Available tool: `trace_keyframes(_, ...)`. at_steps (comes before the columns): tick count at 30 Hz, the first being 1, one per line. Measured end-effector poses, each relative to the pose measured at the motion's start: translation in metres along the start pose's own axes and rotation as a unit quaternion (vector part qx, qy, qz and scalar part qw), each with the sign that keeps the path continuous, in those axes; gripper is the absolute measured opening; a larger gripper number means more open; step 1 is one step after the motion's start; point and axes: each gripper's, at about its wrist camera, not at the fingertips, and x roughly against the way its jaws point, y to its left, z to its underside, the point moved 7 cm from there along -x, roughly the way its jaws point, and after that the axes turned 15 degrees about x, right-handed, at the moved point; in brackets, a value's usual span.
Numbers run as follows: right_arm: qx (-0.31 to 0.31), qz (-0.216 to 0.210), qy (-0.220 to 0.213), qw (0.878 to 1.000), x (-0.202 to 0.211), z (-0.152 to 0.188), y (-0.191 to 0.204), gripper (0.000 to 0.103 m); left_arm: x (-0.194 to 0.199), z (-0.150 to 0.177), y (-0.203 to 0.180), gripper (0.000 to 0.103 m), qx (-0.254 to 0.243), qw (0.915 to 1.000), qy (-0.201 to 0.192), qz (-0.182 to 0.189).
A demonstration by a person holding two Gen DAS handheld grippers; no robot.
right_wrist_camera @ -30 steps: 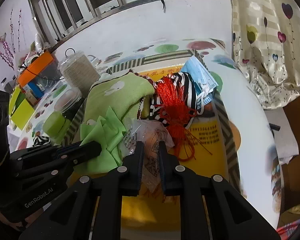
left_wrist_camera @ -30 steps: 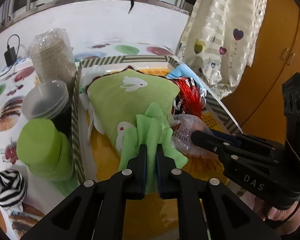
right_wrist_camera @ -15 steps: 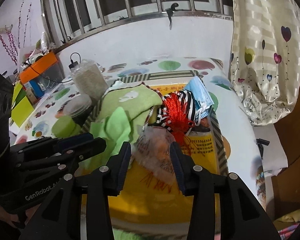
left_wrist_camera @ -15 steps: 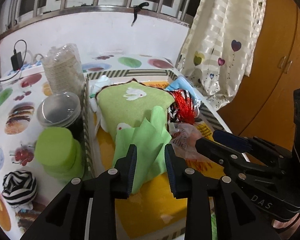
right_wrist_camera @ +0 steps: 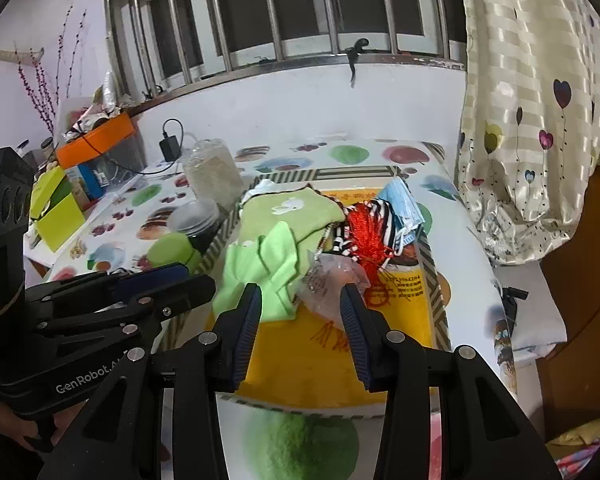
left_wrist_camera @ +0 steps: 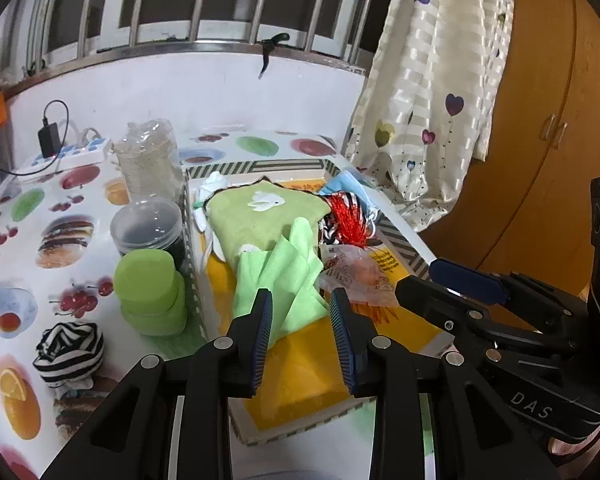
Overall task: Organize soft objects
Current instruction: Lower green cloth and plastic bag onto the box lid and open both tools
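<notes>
A shallow box with a yellow floor [left_wrist_camera: 300,364] [right_wrist_camera: 300,356] holds soft things: a light green cloth [left_wrist_camera: 284,280] [right_wrist_camera: 260,276], a green bunny towel [left_wrist_camera: 260,212] [right_wrist_camera: 288,210], a clear plastic packet [left_wrist_camera: 356,276] [right_wrist_camera: 332,280], a red tassel [left_wrist_camera: 350,222] [right_wrist_camera: 366,236], striped fabric and a blue face mask [right_wrist_camera: 400,204]. My left gripper [left_wrist_camera: 300,308] is open and empty, just short of the green cloth. My right gripper [right_wrist_camera: 300,300] is open and empty, just short of the packet. A striped fabric ball [left_wrist_camera: 68,354] lies on the table left of the box.
Left of the box stand green stacked lids [left_wrist_camera: 150,296], a dark lidded tub [left_wrist_camera: 148,226] and a wrapped stack of cups [left_wrist_camera: 150,160]. A power strip with charger [left_wrist_camera: 64,152] lies at the back. A curtain [left_wrist_camera: 440,100] hangs at the right. Boxes [right_wrist_camera: 56,208] clutter the far left.
Both grippers opened, letting go of the green cloth and the plastic packet, and drew back and up from the box. Both items now lie in the box.
</notes>
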Motion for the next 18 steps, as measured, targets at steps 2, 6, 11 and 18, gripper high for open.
trace_keyframes(2,0.004,-0.001,-0.002,1.000,0.004,0.000,0.005,0.042,0.006,0.001,0.000,0.029,-0.001,1.0000,-0.002,0.002)
trace_keyframes(6,0.010,-0.005,-0.005,1.000,0.009,0.000,0.013,0.042,0.015,0.003,0.001,0.029,-0.002,1.0000,-0.007,0.002)
trace_keyframes(11,0.020,-0.011,-0.011,1.000,0.015,0.000,0.026,0.042,0.023,0.006,0.004,0.029,-0.002,0.9999,-0.010,0.000)
trace_keyframes(18,0.030,-0.031,-0.011,0.999,0.017,0.002,0.043,0.042,0.036,0.012,0.013,0.029,0.002,0.9998,-0.016,-0.009)
